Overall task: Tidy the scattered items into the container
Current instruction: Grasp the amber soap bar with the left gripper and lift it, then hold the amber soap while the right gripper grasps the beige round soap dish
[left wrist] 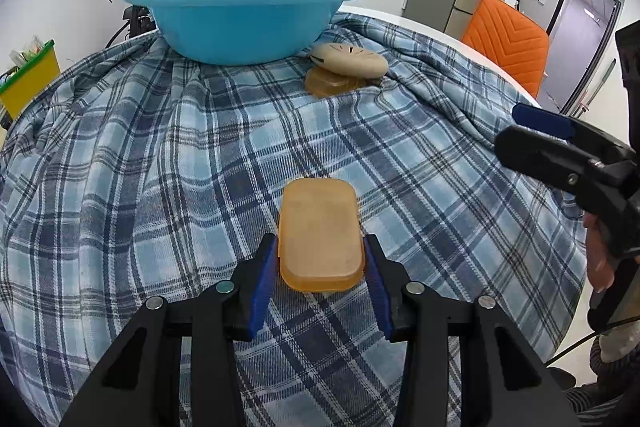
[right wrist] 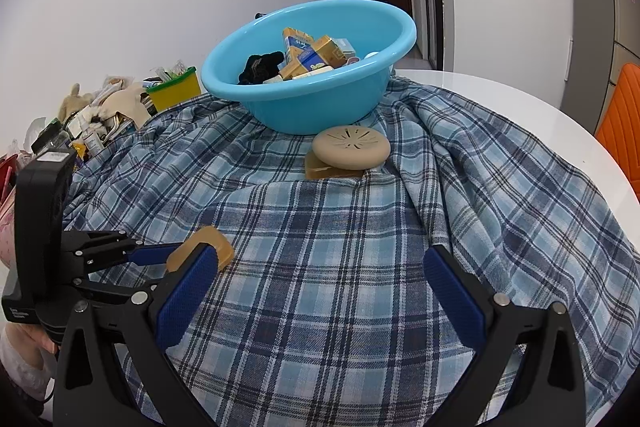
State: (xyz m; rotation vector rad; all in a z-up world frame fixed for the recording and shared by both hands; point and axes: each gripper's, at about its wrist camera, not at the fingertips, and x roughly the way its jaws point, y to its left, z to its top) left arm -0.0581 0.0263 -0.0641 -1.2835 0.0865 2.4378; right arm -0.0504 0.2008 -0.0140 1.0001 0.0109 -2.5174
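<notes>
My left gripper is shut on an amber translucent box, holding it by its long sides just over the plaid cloth. In the right wrist view the same box shows at the lower left in the left gripper. The blue basin stands at the far side and holds cartons and a black item. In front of it a beige round disc lies on an amber tray. My right gripper is open over bare cloth.
The cloth covers a white round table and bunches into folds at the right. An orange chair stands beyond the table's right edge. A yellow-green bin and a heap of clutter lie off the left edge.
</notes>
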